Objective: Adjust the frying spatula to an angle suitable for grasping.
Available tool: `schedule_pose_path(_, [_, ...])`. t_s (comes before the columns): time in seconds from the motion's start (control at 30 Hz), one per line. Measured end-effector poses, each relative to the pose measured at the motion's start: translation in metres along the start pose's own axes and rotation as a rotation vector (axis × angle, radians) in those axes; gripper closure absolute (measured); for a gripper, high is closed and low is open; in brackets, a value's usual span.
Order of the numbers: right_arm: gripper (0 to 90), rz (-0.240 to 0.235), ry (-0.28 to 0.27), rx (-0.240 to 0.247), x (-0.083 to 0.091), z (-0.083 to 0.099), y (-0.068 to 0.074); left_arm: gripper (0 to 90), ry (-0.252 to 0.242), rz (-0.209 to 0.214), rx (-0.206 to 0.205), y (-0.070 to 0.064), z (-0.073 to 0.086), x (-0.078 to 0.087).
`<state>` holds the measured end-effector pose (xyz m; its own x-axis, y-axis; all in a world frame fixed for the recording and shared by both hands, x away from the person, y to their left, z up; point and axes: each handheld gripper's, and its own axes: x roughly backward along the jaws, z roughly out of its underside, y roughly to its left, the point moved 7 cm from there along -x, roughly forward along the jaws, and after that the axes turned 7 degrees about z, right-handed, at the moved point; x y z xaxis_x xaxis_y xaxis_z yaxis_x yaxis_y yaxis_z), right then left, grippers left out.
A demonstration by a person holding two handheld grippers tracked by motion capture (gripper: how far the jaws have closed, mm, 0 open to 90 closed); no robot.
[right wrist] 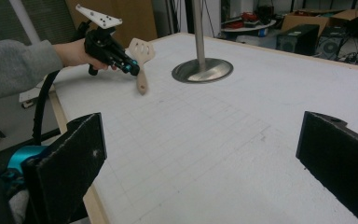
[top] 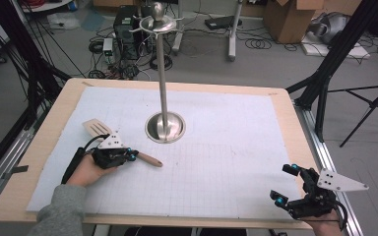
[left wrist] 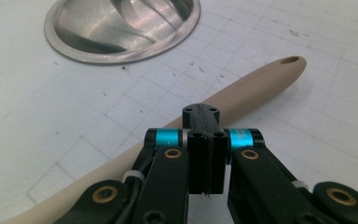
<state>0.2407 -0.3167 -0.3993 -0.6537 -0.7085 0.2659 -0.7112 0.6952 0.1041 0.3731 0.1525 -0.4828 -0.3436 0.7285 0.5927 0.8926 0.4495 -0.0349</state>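
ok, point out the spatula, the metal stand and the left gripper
spatula (top: 97, 129): high view, on its slotted blade.
metal stand (top: 163, 73): high view, on its upright pole.
left gripper (top: 134, 156): high view, at its fingertips by the handle.

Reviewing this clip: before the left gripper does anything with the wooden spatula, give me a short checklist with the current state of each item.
1. Left gripper is over the spatula handle: ok, it sits above mid-handle in the high view.
2. Left jaws have the handle between them: not ok; in the left gripper view they stand shut together with the handle behind them.
3. Spatula lies flat on the mat: cannot tell; the right gripper view hints its blade end is raised.
4. Stand is upright with its hooks free: ok.
5. Right gripper is open and away from the spatula: ok, near the table's right front corner.
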Motion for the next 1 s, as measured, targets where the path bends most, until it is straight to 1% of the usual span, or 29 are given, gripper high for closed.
schedule_pose_path(0.03, [0.4, 0.003, 0.005, -0.006, 0.001, 0.001, 0.001, 89.6, -0.002, -0.005, -0.002, 0.000, -0.001, -0.001])
schedule_pose_path(0.07, [0.4, 0.004, 0.003, 0.000, 0.001, 0.001, 0.001, 89.6, 0.000, -0.006, -0.007, 0.001, -0.001, -0.002])
schedule_pose_path(0.17, [0.4, 0.012, 0.008, -0.010, 0.005, 0.003, 0.001, 89.6, -0.003, -0.011, -0.005, 0.003, -0.003, -0.005])
schedule_pose_path(0.27, [0.4, 0.019, 0.009, -0.013, 0.007, 0.004, 0.000, 89.6, -0.013, -0.004, 0.012, 0.004, -0.003, -0.005])
schedule_pose_path(0.3, [0.4, 0.021, 0.011, -0.017, 0.009, 0.005, 0.000, 89.5, -0.010, 0.001, 0.010, 0.004, -0.003, -0.005])
schedule_pose_path(0.37, [0.4, 0.023, 0.005, -0.016, 0.010, 0.004, -0.001, 89.6, -0.029, -0.010, 0.031, 0.007, -0.004, -0.002])
schedule_pose_path(0.4, [0.4, 0.023, 0.004, -0.017, 0.010, 0.004, -0.001, 89.6, -0.056, -0.015, 0.043, 0.010, -0.006, 0.002])
schedule_pose_path(0.43, [0.4, 0.022, 0.005, -0.015, 0.010, 0.005, -0.001, 89.6, -0.073, -0.022, 0.045, 0.011, -0.008, 0.005])
schedule_pose_path(0.47, [0.4, 0.022, 0.008, -0.017, 0.010, 0.005, -0.001, 89.6, -0.123, -0.039, 0.058, 0.016, -0.012, 0.014])
schedule_pose_path(0.5, [0.4, 0.022, 0.008, -0.017, 0.010, 0.005, -0.001, 89.6, -0.123, -0.039, 0.058, 0.016, -0.012, 0.014])
schedule_pose_path(0.53, [0.4, 0.021, 0.009, -0.014, 0.010, 0.006, -0.001, 89.6, -0.148, -0.054, 0.072, 0.020, -0.013, 0.018])
schedule_pose_path(0.57, [0.4, 0.020, 0.011, -0.020, 0.010, 0.006, -0.001, 89.6, -0.156, -0.070, 0.082, 0.023, -0.013, 0.021])
schedule_pose_path(0.63, [0.4, 0.021, 0.014, -0.020, 0.011, 0.007, 0.000, 89.6, -0.153, -0.088, 0.090, 0.027, -0.011, 0.022])
schedule_pose_path(0.7, [0.4, 0.019, 0.016, -0.021, 0.012, 0.008, 0.000, 89.6, -0.127, -0.124, 0.073, 0.032, -0.008, 0.019])
schedule_pose_path(0.73, [0.4, 0.021, 0.019, -0.021, 0.013, 0.008, 0.000, 89.6, -0.132, -0.135, 0.080, 0.034, -0.008, 0.018])
schedule_pose_path(0.8, [0.4, 0.020, 0.018, -0.022, 0.013, 0.008, 0.000, 89.6, -0.119, -0.150, 0.080, 0.038, -0.007, 0.017])
schedule_pose_path(0.9, [0.4, 0.022, 0.020, -0.019, 0.014, 0.009, 0.000, 89.6, -0.105, -0.174, 0.090, 0.045, -0.005, 0.018])
schedule_pose_path(0.97, [0.4, 0.025, 0.017, -0.020, 0.015, 0.010, 0.000, 89.6, -0.106, -0.186, 0.095, 0.048, -0.004, 0.018])
schedule_pose_path(1.0, [0.4, 0.023, 0.018, -0.024, 0.015, 0.010, 0.000, 89.6, -0.101, -0.189, 0.084, 0.049, -0.004, 0.018])
